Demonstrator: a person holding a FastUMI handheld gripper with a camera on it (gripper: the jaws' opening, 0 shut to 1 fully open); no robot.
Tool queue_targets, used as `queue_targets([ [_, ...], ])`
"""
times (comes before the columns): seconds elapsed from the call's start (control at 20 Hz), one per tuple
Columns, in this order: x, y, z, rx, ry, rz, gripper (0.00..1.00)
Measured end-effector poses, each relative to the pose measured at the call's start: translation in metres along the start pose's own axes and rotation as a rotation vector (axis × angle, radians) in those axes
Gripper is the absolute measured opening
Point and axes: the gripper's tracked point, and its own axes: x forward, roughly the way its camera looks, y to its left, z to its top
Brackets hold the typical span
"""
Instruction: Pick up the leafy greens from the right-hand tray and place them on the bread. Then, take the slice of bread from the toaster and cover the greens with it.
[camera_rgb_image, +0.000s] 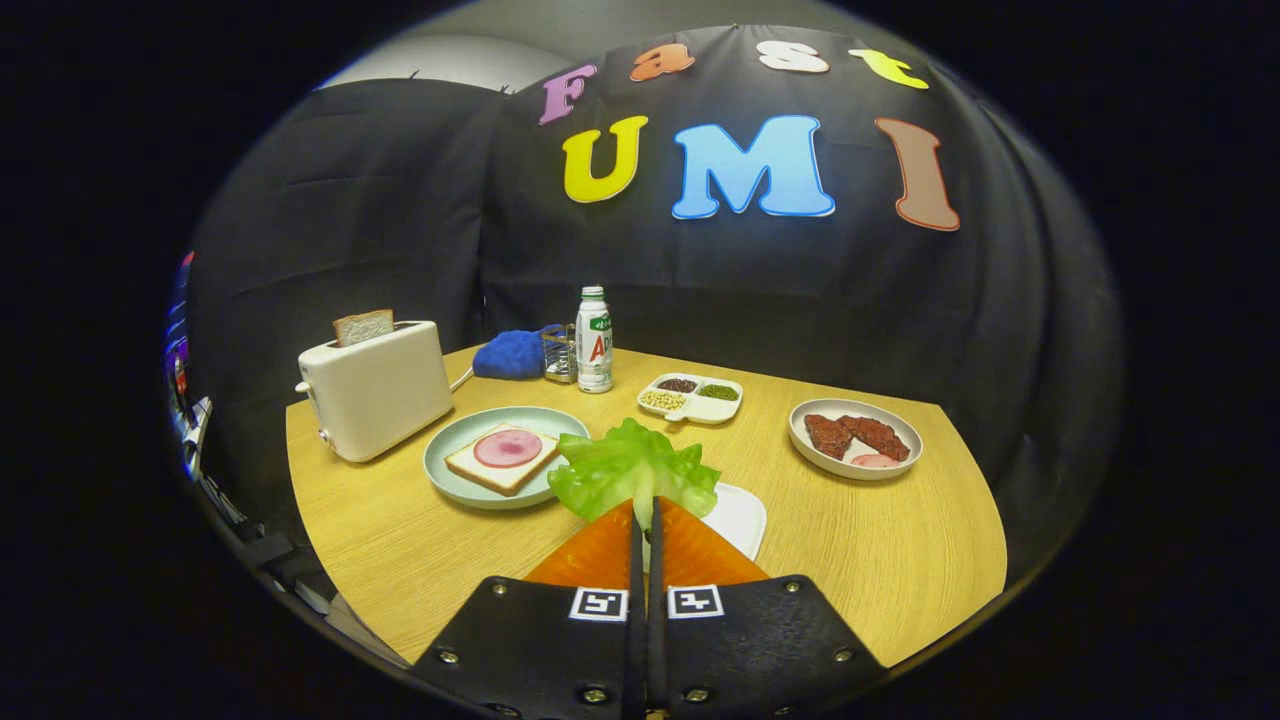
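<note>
Wooden tabletop: gripper fingers pinch lettuce leaf nearly closed, lifted above white tray, apparently for carrying to ham-topped bread just beside; toaster beyond bread holds second slice.

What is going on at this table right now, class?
A hand-held claw is shut on a leaf of lettuce, holding it above a white tray. Just beyond, a pale green plate carries a slice of bread topped with a round of ham, with no greens on it yet. A second slice stands in the toaster behind the plate.
</note>
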Motion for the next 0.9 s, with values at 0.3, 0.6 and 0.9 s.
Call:
queue_targets([
  [0.3, 0.008, 0.042, 0.02, -0.017, -0.041, 0.062, 0.01],
  [0.6, 0.045, 0.089, 0.028, -0.006, -0.042, 0.147, 0.01],
  [0.9, 0.089, 0.126, 0.025, -0.017, -0.005, 0.194, 0.01],
])
